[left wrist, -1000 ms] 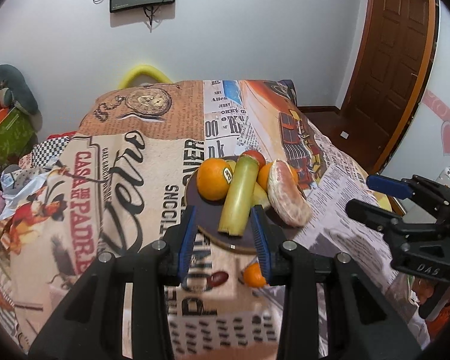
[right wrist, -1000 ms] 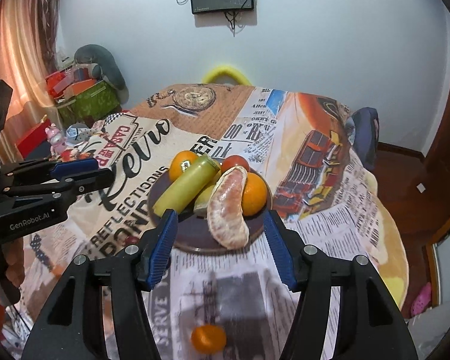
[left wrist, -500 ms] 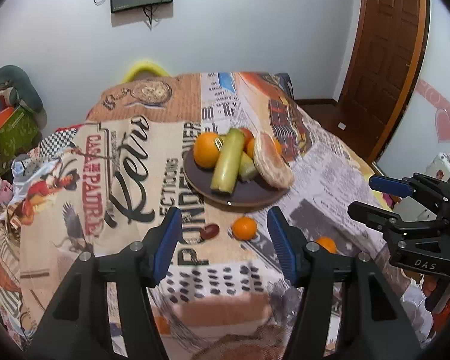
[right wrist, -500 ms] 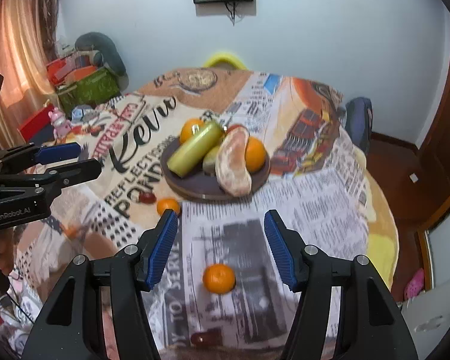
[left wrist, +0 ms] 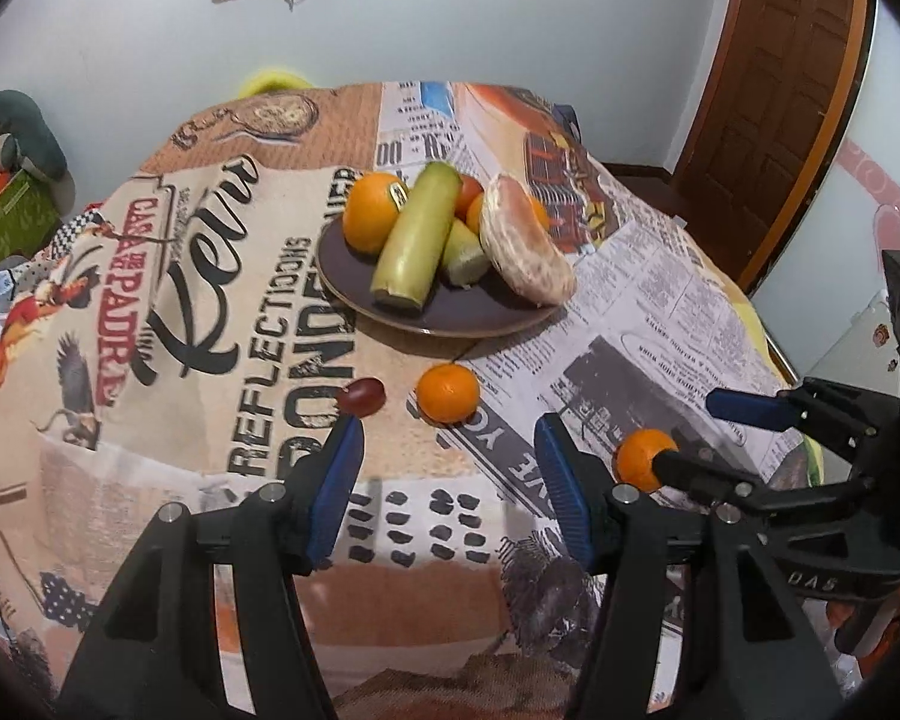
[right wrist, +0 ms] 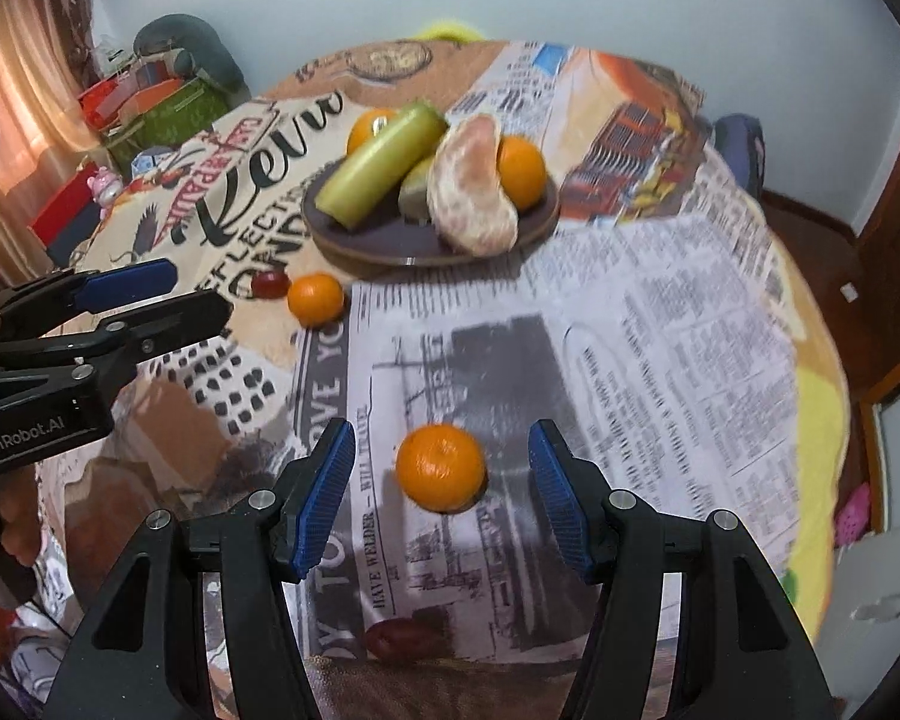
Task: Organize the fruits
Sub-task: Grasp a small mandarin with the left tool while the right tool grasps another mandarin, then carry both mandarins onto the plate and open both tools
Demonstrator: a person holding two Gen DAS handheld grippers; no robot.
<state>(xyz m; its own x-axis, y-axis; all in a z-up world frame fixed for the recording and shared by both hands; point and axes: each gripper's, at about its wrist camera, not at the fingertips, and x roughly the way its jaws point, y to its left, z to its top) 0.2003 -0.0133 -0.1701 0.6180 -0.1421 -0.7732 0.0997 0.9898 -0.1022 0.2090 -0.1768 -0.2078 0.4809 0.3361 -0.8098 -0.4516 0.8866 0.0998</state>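
A dark plate [left wrist: 450,318] [right wrist: 360,240] holds oranges, a green cucumber-like fruit [left wrist: 417,240] and a peeled citrus half [left wrist: 525,243]. A small mandarin [left wrist: 448,393] [right wrist: 315,299] and a dark red grape [left wrist: 361,396] [right wrist: 270,284] lie on the cloth in front of the plate. My left gripper [left wrist: 448,450] is open, just short of that mandarin. A second mandarin [right wrist: 441,468] [left wrist: 642,459] lies between the open fingers of my right gripper [right wrist: 441,462]. Another red grape [right wrist: 399,639] lies under the right gripper.
The round table wears a printed cloth [left wrist: 210,276] that falls off at the edges. Boxes and a cushion [right wrist: 168,90] are stacked at the left. A brown door [left wrist: 774,90] is at the right. A yellow chair back [left wrist: 270,81] stands behind the table.
Both grippers have pulled back from the plate toward the table's near side and dropped lower. The loose mandarins and grapes have come into view; the right gripper now straddles one mandarin.
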